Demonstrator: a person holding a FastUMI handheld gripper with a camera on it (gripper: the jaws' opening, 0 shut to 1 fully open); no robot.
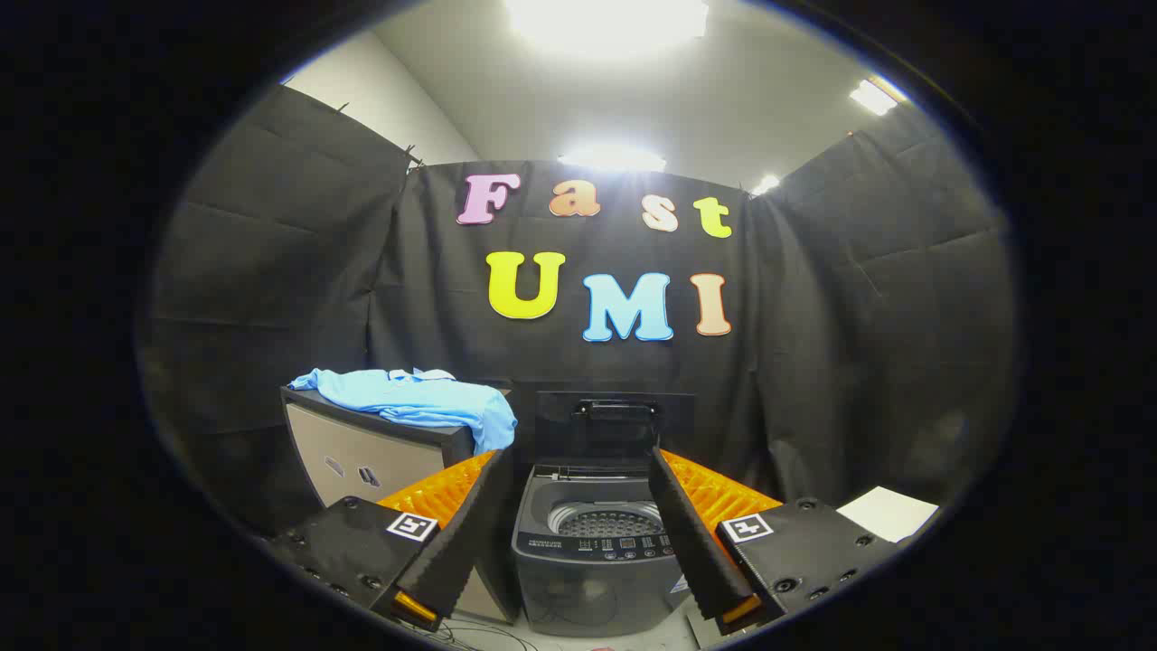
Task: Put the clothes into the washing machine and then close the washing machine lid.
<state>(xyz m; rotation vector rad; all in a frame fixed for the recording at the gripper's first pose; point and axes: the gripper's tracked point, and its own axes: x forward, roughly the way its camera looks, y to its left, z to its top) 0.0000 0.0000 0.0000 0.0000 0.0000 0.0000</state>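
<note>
A small grey top-loading washing machine (592,551) stands on the floor straight ahead, seen between my two fingers. Its dark lid (615,425) stands raised at the back, and the perforated drum (604,522) shows underneath. A light blue garment (416,402) lies draped over the top of a beige cabinet (357,461), left of the machine and beyond my left finger. My gripper (578,488) is open, held well back from both, with nothing between its fingers.
The booth's black cloth wall closes the back and both sides. A white sheet (888,512) lies to the right, past my right finger. Thin cables (470,630) trail on the floor in front of the machine.
</note>
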